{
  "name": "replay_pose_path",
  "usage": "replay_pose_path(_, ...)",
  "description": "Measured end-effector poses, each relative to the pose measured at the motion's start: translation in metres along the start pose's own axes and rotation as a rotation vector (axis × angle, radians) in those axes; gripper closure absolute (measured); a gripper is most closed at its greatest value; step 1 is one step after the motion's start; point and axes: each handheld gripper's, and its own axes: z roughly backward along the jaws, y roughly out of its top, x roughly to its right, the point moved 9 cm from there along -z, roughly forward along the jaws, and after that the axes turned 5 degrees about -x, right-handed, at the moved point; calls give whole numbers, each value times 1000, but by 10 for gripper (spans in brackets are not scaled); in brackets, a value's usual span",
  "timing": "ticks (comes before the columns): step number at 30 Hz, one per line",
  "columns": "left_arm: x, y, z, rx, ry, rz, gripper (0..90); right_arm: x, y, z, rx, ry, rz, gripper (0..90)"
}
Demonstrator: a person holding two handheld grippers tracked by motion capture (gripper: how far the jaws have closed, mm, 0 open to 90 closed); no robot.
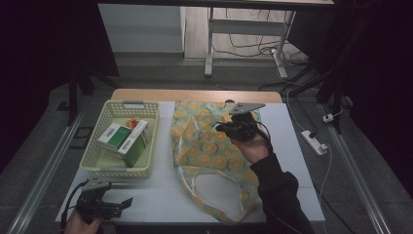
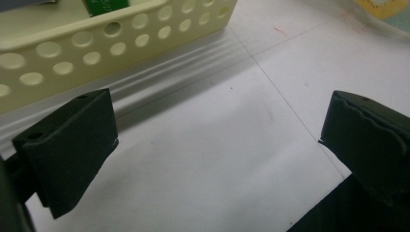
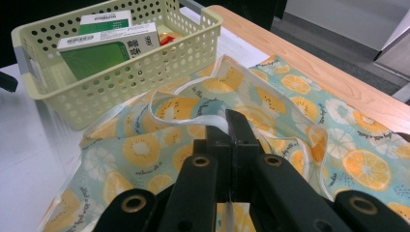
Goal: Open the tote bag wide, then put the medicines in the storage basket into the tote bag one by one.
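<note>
Clearly the cloth bag (image 1: 209, 146), lying flat just right of the basket (image 1: 92, 161), is light, floppy and best lifted by its white strap (image 3: 193, 113), which the right gripper (image 3: 227, 140) already pinches, while the left gripper (image 2: 212, 130) stands apart near the basket.

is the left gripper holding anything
No, the left gripper has its jaws standing wide apart over the bare white table, with nothing between them, beside the yellow basket.

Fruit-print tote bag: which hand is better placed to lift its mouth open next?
Right. The right gripper is already shut on the bag's white strap, over the tote bag. The left gripper rests open beside the basket.
</note>
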Motion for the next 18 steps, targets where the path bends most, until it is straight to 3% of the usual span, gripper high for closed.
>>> replay_pose_path(12, 0, 2, 4, 35, -54, 27, 0, 0, -2, 1, 7, 6, -3, 899)
replay_pose_path(18, -1, 5, 9, 65, -52, 29, 0, 0, -2, 2, 12, 13, -7, 900)
